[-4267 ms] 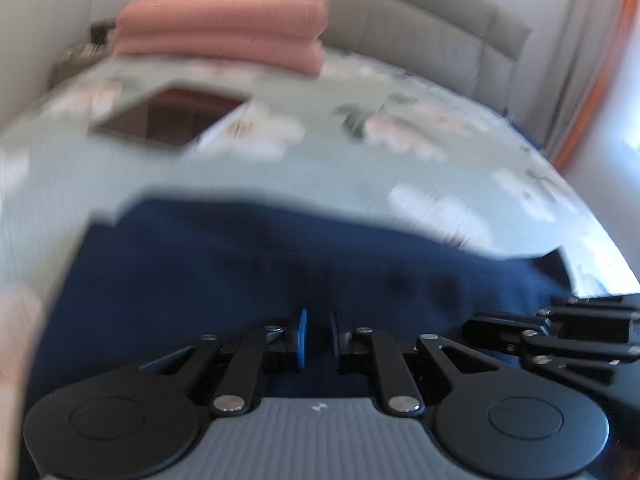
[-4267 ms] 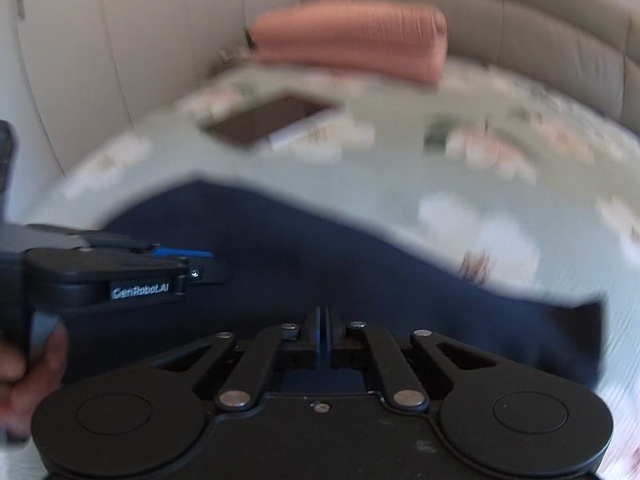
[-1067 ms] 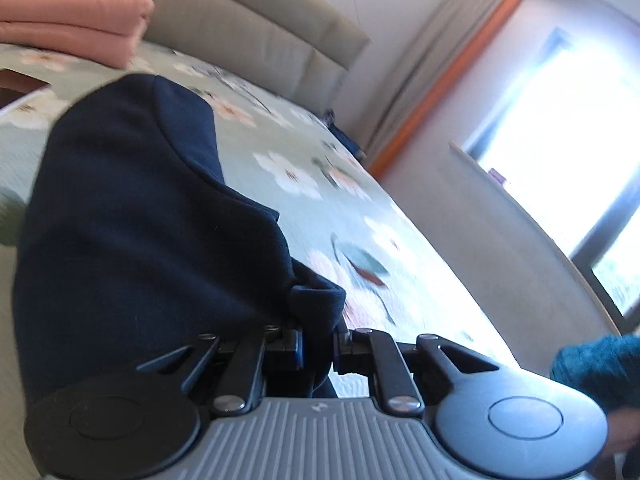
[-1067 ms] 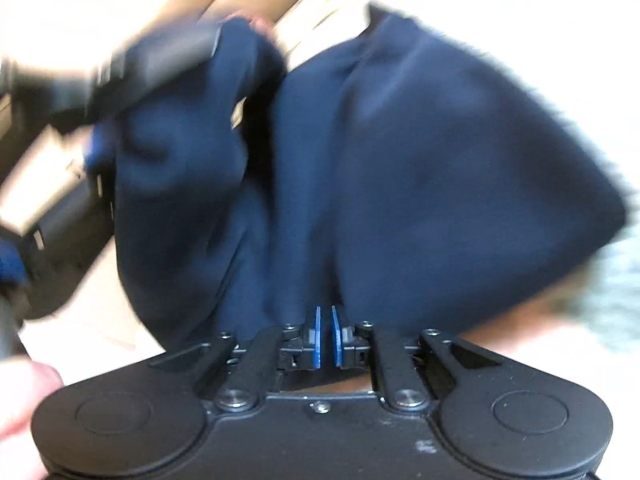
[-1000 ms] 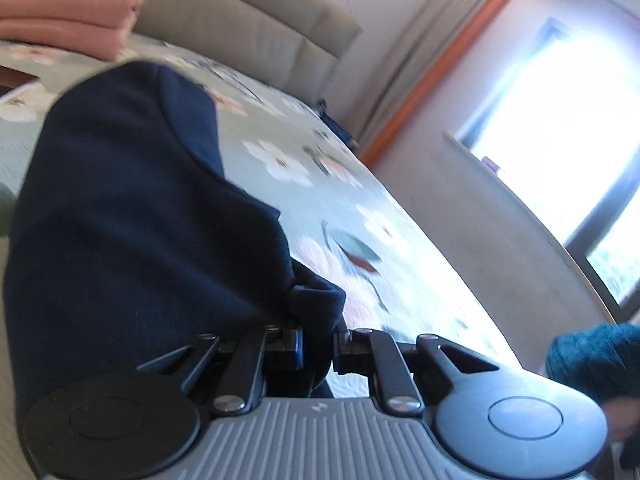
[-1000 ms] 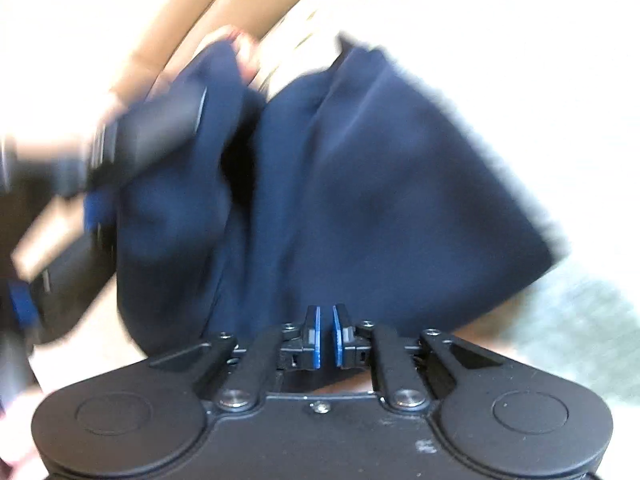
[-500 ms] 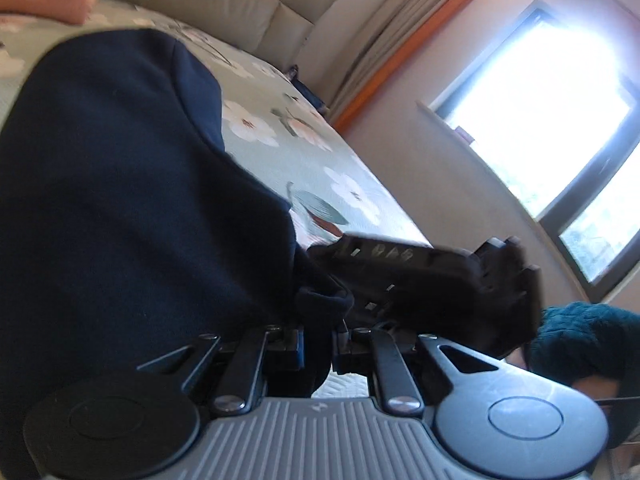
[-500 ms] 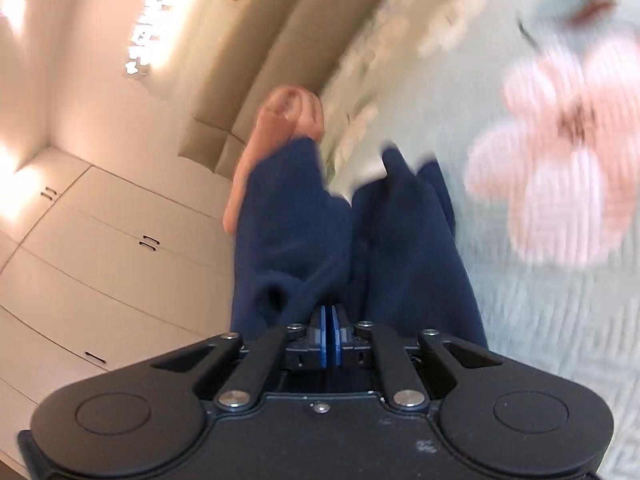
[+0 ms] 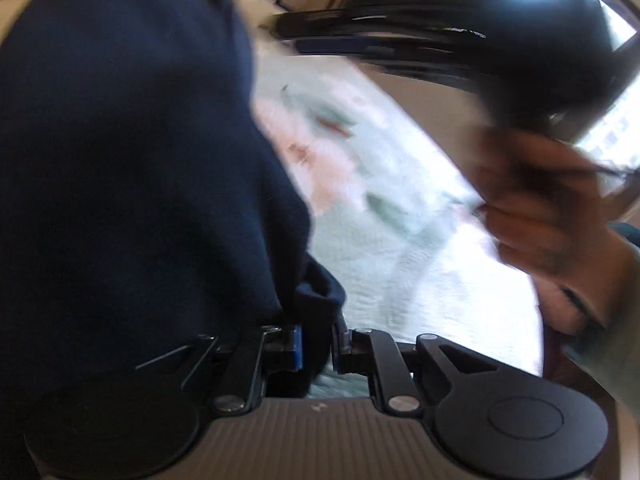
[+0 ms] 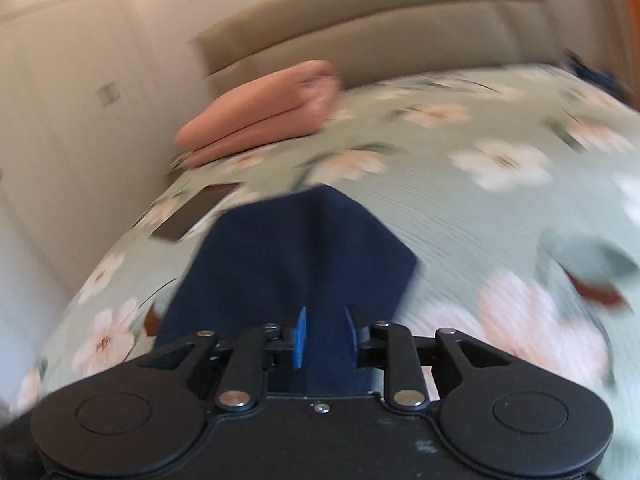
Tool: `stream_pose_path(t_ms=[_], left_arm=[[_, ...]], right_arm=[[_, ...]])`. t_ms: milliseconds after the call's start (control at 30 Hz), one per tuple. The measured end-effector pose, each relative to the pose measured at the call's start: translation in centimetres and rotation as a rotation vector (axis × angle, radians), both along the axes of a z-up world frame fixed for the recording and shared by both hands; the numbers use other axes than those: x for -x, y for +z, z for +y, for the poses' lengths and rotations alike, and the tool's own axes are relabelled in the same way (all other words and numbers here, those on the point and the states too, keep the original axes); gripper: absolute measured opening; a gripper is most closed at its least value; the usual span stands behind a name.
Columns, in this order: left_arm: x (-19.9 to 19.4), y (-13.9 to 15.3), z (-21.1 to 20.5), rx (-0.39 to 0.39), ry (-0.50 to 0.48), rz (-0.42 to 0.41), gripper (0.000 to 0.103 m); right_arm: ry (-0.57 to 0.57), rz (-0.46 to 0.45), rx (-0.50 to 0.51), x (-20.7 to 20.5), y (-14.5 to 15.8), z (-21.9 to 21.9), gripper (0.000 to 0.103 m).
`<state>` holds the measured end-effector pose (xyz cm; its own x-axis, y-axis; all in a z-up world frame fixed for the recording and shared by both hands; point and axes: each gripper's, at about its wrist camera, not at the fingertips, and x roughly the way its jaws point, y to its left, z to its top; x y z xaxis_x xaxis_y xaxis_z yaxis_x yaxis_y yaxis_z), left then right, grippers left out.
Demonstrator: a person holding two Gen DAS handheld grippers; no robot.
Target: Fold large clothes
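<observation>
A navy blue garment point(image 9: 120, 160) fills the left of the left wrist view, bunched over the floral bedspread point(image 9: 380, 240). My left gripper point(image 9: 318, 344) is shut on a thick fold of it. In the right wrist view the navy garment point(image 10: 296, 256) lies flat on the bed in front of my right gripper point(image 10: 324, 340), whose jaws are parted with cloth under them but not clamped. The right gripper's black body point(image 9: 460, 32) and the hand holding it point(image 9: 552, 224) cross the top right of the left wrist view, blurred.
A folded pink blanket point(image 10: 264, 108) lies at the head of the bed by the beige headboard point(image 10: 380, 32). A dark flat tablet or book point(image 10: 192, 212) lies on the bedspread to the left of the garment. White wardrobe doors point(image 10: 60, 120) stand at left.
My right gripper has opened and let go of the navy garment, which now lies on the bed. The right gripper has swung across the left wrist view. My left gripper still holds its fold.
</observation>
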<state>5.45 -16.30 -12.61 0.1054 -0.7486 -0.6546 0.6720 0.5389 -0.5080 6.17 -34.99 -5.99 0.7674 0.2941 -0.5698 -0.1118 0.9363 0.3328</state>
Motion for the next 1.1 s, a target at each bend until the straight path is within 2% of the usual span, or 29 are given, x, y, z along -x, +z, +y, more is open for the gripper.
stream_pose_path(t_ms=[33,133,200,267,300,333,367,400,433,533,600,667,733,800,867,933,967,1033,1067,1100], left_arm=[[1.6,1.3,2.4,0.023,-0.020,-0.017,0.017],[2.6,6.0,6.5,0.103,-0.065,-0.094,0.025],[1.8,7.4,8.4,0.086,0.006,-0.169,0.026],[0.1,6.5,9.4,0.059,0.103,-0.193,0.024],[-1.2,5.0,9.3,0.036,0.142,-0.167,0.023],[-2.5,2.9,9.2,-0.007,0.155,-0.128,0.018],[-2.8,1.6,9.1,-0.037,0.150,-0.122,0.005],[-3.1,0.0,9.4,-0.062,0.148,-0.134,0.003],[-3.1,-0.8,9.4,-0.053,0.149,-0.130,0.003],[-3.4,-1.4,11.9,0.043,0.197,-0.031,0.003],[-3.6,-1.1,12.5,0.038,0.202,-0.023,0.003],[-3.5,-0.6,12.6,0.024,0.187,-0.016,0.003],[-4.6,-0.3,12.4,-0.004,0.157,-0.002,0.003],[-4.9,1.0,12.6,-0.024,0.157,-0.032,0.004],[-5.8,4.1,12.1,0.032,0.185,-0.115,0.006],[-7.6,5.8,11.7,0.114,0.226,-0.159,0.008],[-9.2,6.1,10.9,0.149,0.260,-0.174,0.008],[-12.1,5.2,9.0,0.143,0.293,-0.184,0.008],[-14.1,3.9,7.6,0.102,0.322,-0.190,0.009],[-15.8,2.6,6.5,0.047,0.347,-0.176,0.008]], right_arm=[[0.031,-0.017,0.038,-1.1,0.2,1.0,0.029],[0.116,-0.053,0.125,-3.3,1.0,3.4,0.029],[0.168,-0.076,0.142,-4.8,1.4,4.9,0.029],[0.203,-0.076,0.195,-6.5,1.1,6.6,0.028],[0.215,-0.056,0.248,-7.6,0.4,7.6,0.028],[0.223,-0.028,0.298,-8.6,-0.5,8.2,0.028],[0.218,0.006,0.337,-9.6,-1.7,8.4,0.036],[0.194,0.047,0.369,-11.2,-3.3,8.6,0.046],[0.170,0.081,0.380,-12.4,-4.9,8.3,0.048],[0.047,0.132,0.373,-15.4,-9.4,7.1,0.048],[0.014,0.128,0.383,-15.9,-9.5,7.4,0.046],[0.023,0.112,0.435,-15.6,-9.3,8.1,0.045],[0.019,0.124,0.442,-15.2,-8.5,7.4,0.043],[-0.067,0.129,0.437,-14.4,-6.4,6.2,0.044],[-0.125,0.057,0.401,-10.7,-3.1,5.5,0.044],[-0.139,-0.022,0.352,-5.7,-0.4,5.8,0.044],[-0.136,-0.022,0.337,-3.8,-0.1,6.3,0.044],[-0.106,0.057,0.324,-0.9,-1.3,8.3,0.044],[-0.086,0.096,0.331,-0.1,-2.5,9.2,0.043],[-0.069,0.130,0.348,0.7,-4.2,9.9,0.037]])
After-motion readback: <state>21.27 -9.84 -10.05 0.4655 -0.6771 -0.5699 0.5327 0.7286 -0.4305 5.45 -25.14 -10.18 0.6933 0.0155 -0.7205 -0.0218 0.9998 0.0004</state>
